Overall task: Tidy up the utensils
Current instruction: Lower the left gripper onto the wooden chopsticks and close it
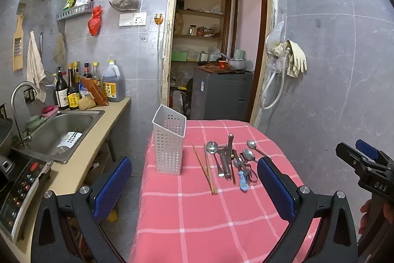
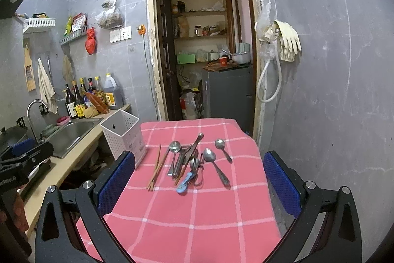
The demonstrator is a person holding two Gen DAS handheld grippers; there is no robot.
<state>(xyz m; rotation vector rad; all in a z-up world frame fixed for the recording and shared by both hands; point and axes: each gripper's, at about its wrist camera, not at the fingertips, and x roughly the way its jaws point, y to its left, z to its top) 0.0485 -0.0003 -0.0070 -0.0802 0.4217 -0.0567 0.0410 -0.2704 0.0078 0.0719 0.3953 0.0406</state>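
Observation:
A white perforated utensil holder [image 1: 169,142] stands upright at the far left of the pink checked table [image 1: 209,213]; it also shows in the right wrist view [image 2: 124,135]. A pile of utensils [image 1: 234,162] lies to its right: wooden chopsticks [image 1: 205,169], metal spoons [image 2: 216,165], a peeler and a blue-handled piece [image 2: 184,183]. My left gripper [image 1: 194,184] is open and empty above the table's near side. My right gripper [image 2: 199,184] is open and empty, also short of the pile.
A counter with a steel sink [image 1: 61,132], tap, sauce bottles [image 1: 73,88] and an induction cooker [image 1: 19,191] runs along the left. A doorway [image 1: 216,41] with a grey cabinet is behind the table. Gloves and a hose hang on the right wall [image 1: 290,61].

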